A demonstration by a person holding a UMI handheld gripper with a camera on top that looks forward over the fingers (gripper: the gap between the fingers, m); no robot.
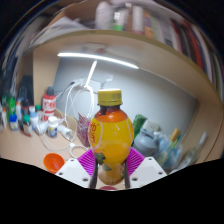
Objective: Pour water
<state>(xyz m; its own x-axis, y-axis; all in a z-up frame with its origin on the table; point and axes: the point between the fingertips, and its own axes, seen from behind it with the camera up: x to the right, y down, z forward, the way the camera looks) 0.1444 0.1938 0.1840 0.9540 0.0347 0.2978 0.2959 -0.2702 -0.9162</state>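
Pink pads point(91, 164) of the gripper point(111, 170) clamp an upright, yellow-capped bottle point(110, 137) of orange liquid above the counter point(30, 152); a steady squeeze and slow tilt should keep pouring controlled once uncapped.

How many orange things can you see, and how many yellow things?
Orange things: 2, the drink in the bottle standing between the tongs, and the small orange cup on the table beside them.
Yellow things: 1, the bottle's cap.
Total: 3
The things on the far shelf are too small to sort by colour.
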